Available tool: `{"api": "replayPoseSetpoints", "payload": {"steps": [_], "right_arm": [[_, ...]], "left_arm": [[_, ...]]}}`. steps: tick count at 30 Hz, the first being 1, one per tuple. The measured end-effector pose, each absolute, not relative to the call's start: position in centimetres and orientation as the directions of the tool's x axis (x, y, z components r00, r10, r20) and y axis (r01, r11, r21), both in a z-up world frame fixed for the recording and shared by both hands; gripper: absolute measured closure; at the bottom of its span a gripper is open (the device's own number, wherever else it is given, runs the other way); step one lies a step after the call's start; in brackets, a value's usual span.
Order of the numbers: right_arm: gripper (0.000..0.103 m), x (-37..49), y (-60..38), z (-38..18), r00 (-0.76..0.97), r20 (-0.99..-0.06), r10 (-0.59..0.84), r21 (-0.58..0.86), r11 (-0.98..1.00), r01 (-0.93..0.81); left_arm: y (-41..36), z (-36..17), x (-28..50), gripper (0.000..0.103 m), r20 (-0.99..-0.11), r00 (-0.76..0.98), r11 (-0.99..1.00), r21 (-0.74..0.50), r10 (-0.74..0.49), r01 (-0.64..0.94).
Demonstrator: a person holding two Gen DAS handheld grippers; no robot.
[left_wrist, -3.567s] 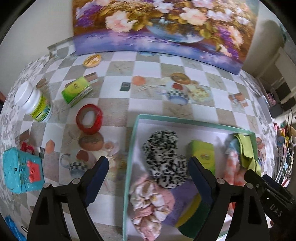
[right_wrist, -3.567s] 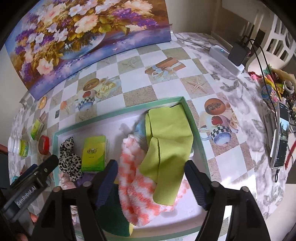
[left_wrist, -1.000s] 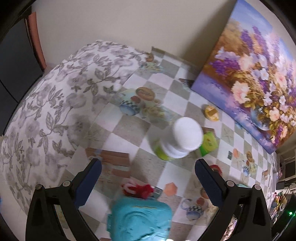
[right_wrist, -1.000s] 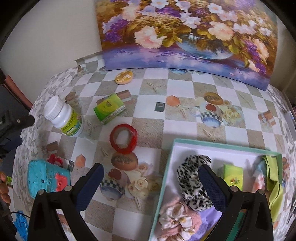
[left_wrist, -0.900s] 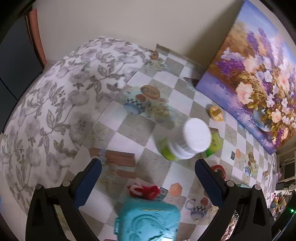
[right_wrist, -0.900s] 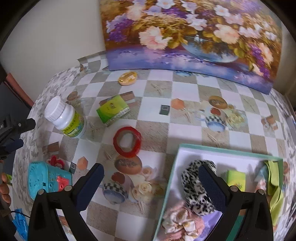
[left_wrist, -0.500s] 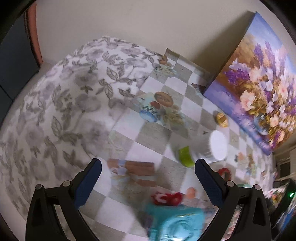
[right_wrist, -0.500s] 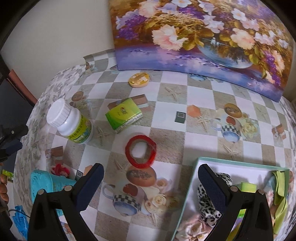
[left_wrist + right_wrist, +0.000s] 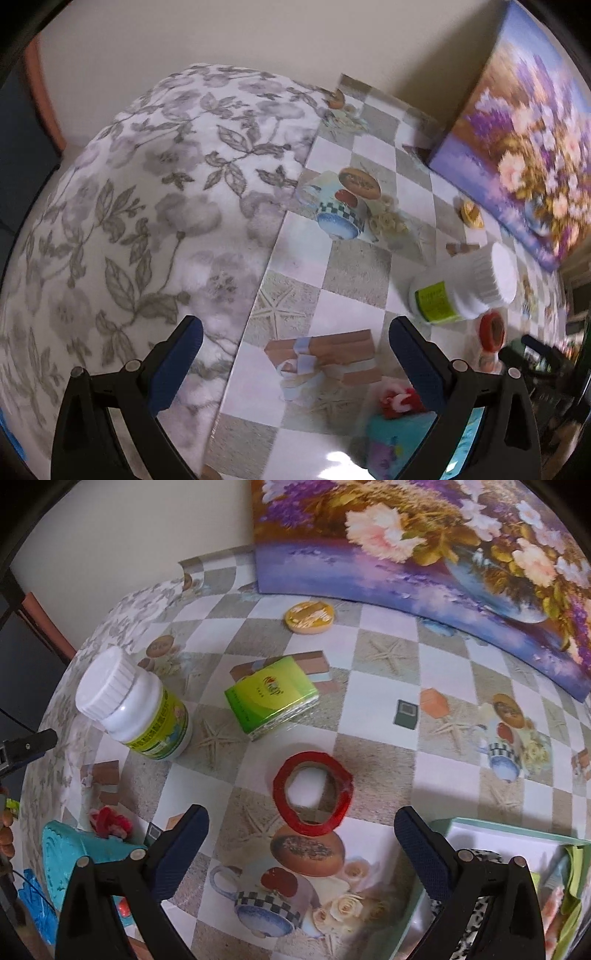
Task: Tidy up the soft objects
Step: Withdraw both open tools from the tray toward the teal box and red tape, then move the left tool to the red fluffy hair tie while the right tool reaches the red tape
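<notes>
My right gripper [image 9: 301,823] is open and empty, hovering just above a red tape ring [image 9: 312,794]. Beyond it a green tissue pack [image 9: 271,698] lies on the checkered tablecloth. A red scrunchie [image 9: 110,821] sits at the left against a teal box [image 9: 81,853]. The green-rimmed tray [image 9: 491,827] shows only its corner at lower right, with a leopard scrunchie [image 9: 484,856] and a green cloth [image 9: 574,864] inside. My left gripper [image 9: 295,332] is open and empty over the table's left end, with the red scrunchie [image 9: 400,400] to its lower right.
A white bottle [image 9: 133,709] with a green label stands left of the tissue pack. A gold tin [image 9: 309,616] lies in front of the flower painting [image 9: 443,554]. A small dark chip [image 9: 406,712] lies to the right. A floral cloth [image 9: 147,221] covers the table's left end.
The left gripper has swung left, away from the tray, toward the floral cloth. The right gripper has moved left and closer to the red tape ring; the tray has slid to the corner of its view.
</notes>
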State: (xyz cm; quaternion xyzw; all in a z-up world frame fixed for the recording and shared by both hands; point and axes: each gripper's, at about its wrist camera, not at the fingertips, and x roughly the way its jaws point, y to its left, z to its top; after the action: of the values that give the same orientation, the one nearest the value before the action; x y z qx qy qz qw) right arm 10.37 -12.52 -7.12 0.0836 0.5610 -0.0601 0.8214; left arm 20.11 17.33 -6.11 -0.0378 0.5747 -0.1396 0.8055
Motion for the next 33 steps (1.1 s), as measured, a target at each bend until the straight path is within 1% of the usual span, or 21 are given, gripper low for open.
{"api": "replayPoseSetpoints", "payload": {"steps": [1, 5, 10, 14, 17, 19, 23, 28, 33], "right_arm": [[0.006, 10.5, -12.5, -7.3, 0.361, -0.933, 0.001, 0.075, 0.978, 0.193], [0.009, 10.7, -12.4, -7.9, 0.353, -0.935, 0.023, 0.099, 0.975, 0.2], [0.012, 10.8, -12.6, -8.3, 0.346, -0.938, 0.024, 0.102, 0.972, 0.209], [0.016, 11.0, -12.7, -8.8, 0.337, -0.941, 0.035, 0.117, 0.967, 0.227], [0.018, 11.1, -12.9, -9.1, 0.333, -0.942, 0.04, 0.123, 0.964, 0.234], [0.019, 11.1, -13.1, -9.2, 0.334, -0.941, 0.047, 0.135, 0.96, 0.244], [0.02, 11.2, -13.4, -9.3, 0.333, -0.941, 0.058, 0.15, 0.954, 0.258], [0.023, 11.3, -13.2, -9.3, 0.334, -0.94, 0.067, 0.158, 0.954, 0.253], [0.023, 11.5, -12.9, -9.4, 0.335, -0.94, 0.066, 0.157, 0.955, 0.253]], "left_arm": [[17.3, -6.3, 20.2, 0.002, -0.916, 0.293, 0.954, -0.221, -0.274, 0.202], [17.1, -7.1, 20.6, 0.002, -0.917, 0.267, 0.938, -0.229, -0.297, 0.26], [16.8, -8.3, 21.1, 0.003, -0.91, 0.233, 0.917, -0.269, -0.342, 0.295], [16.0, -9.0, 20.9, 0.003, -0.905, 0.205, 0.896, -0.294, -0.373, 0.333], [15.1, -9.4, 20.6, 0.004, -0.901, 0.143, 0.864, -0.335, -0.411, 0.376], [14.5, -9.6, 20.5, 0.011, -0.895, 0.089, 0.841, -0.371, -0.437, 0.394], [13.8, -9.8, 20.3, 0.016, -0.875, -0.006, 0.805, -0.449, -0.485, 0.388], [12.8, -10.5, 19.8, 0.02, -0.868, -0.085, 0.793, -0.483, -0.489, 0.372], [11.2, -11.0, 19.5, 0.032, -0.866, -0.146, 0.785, -0.495, -0.478, 0.372]]}}
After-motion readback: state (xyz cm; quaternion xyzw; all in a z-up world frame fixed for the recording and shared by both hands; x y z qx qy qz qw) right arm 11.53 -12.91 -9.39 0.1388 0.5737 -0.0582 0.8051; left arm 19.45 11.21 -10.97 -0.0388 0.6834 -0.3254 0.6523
